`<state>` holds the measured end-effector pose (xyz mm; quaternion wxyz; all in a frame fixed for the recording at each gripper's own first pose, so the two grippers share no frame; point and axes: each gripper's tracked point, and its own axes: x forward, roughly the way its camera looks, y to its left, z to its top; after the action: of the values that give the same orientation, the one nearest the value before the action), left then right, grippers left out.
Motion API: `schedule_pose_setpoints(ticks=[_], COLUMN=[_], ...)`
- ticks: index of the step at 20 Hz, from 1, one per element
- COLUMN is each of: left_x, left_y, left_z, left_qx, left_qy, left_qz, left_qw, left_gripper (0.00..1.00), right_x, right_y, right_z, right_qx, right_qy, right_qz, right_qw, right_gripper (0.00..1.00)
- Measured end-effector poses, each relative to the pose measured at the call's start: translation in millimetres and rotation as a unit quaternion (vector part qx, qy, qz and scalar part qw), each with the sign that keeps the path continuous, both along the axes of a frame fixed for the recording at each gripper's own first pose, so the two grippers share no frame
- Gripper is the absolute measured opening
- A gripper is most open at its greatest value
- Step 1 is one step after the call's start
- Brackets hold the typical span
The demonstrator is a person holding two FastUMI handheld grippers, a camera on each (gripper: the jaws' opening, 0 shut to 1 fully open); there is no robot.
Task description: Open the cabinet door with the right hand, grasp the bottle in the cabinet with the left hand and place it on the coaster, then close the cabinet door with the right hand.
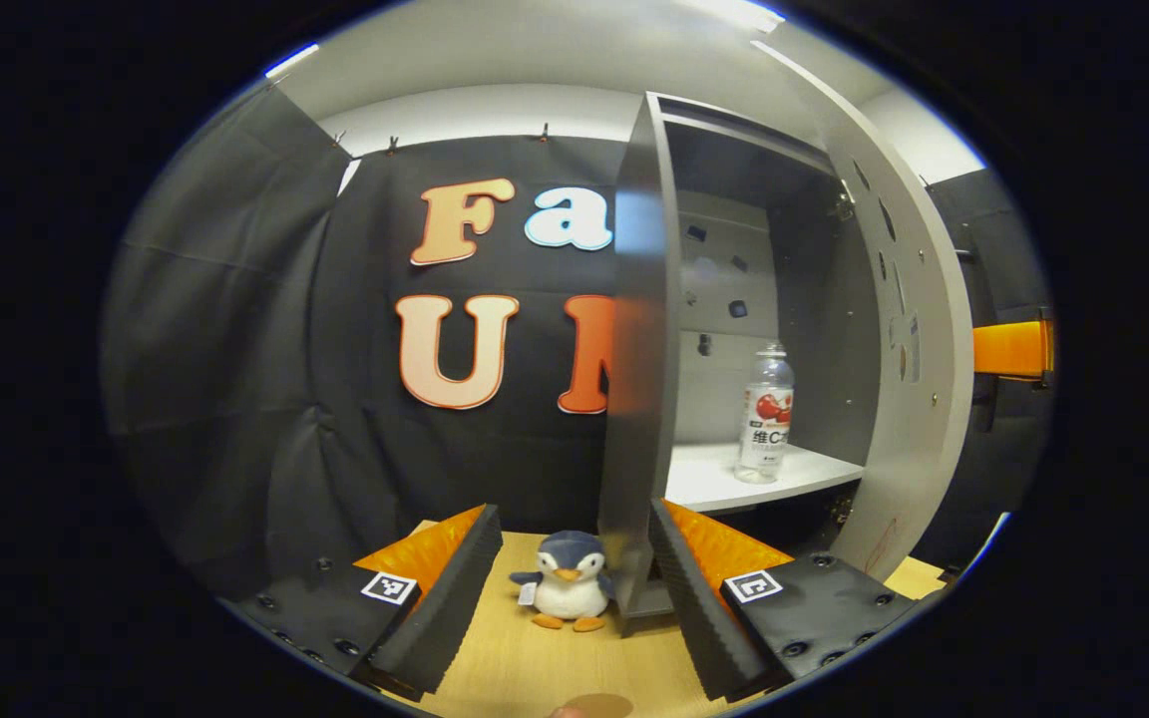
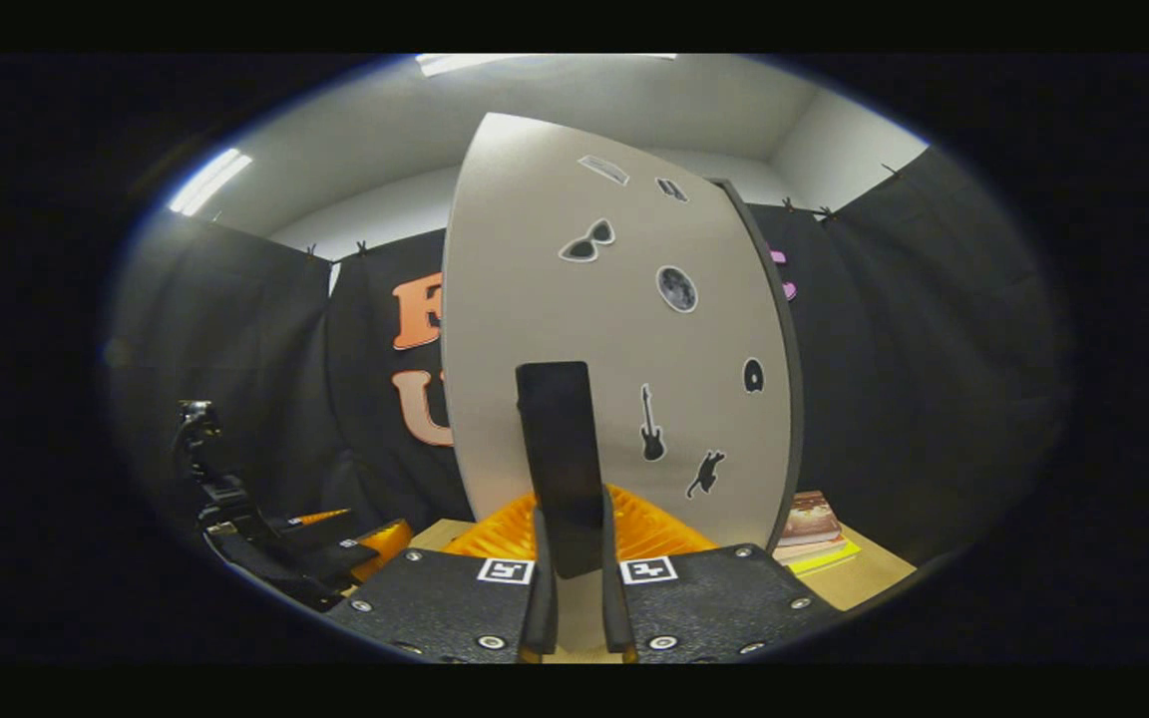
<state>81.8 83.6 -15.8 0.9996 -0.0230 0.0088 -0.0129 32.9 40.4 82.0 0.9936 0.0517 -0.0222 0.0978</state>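
Two fisheye views from hand-held grippers in a black-curtained booth.

In the left gripper view, the left gripper (image 1: 574, 588) has its fingers spread wide and released, holding nothing. Between the fingers, on the wooden table (image 1: 515, 658), stands a small plush penguin (image 1: 569, 592). Just above the inner face of the right-hand finger rises the near edge of the cabinet side panel (image 1: 639, 379). Beyond and to the right of that finger, the grey cabinet (image 1: 784, 249) stands open, and the bottle (image 1: 765, 414) sits upright on its white shelf (image 1: 704, 474), well apart from the fingers. Farther right, the swung-out cabinet door (image 1: 909, 329) frames the opening. The coaster appears to be the round brown disc (image 1: 602, 706) at the bottom edge, nearer than the fingertips.

In the right gripper view, the other gripper shows far left. The right gripper (image 2: 574, 598) is clenched on the dark door handle (image 2: 562, 459), both fingers pressing its sides, with the door's sticker-dotted face behind. Books (image 2: 814, 534) lie right of the fingers.

The door-opening step looks nearly or fully done. Next, the left gripper must angle right, clear the side panel's edge, and enter the gap between panel and door. Room there looks adequate but bounded on both sides.
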Motion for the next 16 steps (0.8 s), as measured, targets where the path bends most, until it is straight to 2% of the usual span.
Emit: schedule_pose_setpoints(ticks=[1, 3, 8, 11, 14, 16], left_x=[1.1, -0.8, -4.7, -7.6, -8.5, -8.6], left_y=[-8.7, -21.7, -49.4, -58.7, -63.0, -67.5], left_z=[-1.0, -0.9, -1.1, -0.9, 1.3, 3.4], left_qx=[-0.002, -0.005, -0.017, -0.016, -0.012, -0.010], left_qy=[0.001, 0.000, 0.005, 0.004, 0.000, -0.005], left_qz=[-0.012, -0.032, -0.072, -0.082, -0.090, -0.094], left_qw=[1.000, 0.999, 0.997, 0.996, 0.996, 0.996], left_gripper=[0.94, 0.99, 0.99, 0.99, 0.94, 0.96], right_x=[-2.5, -6.9, -17.1, -23.2, -19.8, -21.3], right_y=[-3.8, -12.0, -36.3, -50.2, -70.4, -87.0], right_z=[0.2, -0.8, 0.2, -0.3, 0.4, 0.8], right_qx=[0.005, 0.016, 0.009, 0.009, -0.016, -0.026], right_qy=[0.001, 0.005, 0.002, -0.002, -0.006, -0.007], right_qz=[0.003, 0.004, -0.025, -0.050, -0.089, -0.113], right_qw=[1.000, 1.000, 1.000, 0.999, 0.996, 0.993], right_gripper=[0.17, 0.17, 0.17, 0.17, 0.19, 0.12])
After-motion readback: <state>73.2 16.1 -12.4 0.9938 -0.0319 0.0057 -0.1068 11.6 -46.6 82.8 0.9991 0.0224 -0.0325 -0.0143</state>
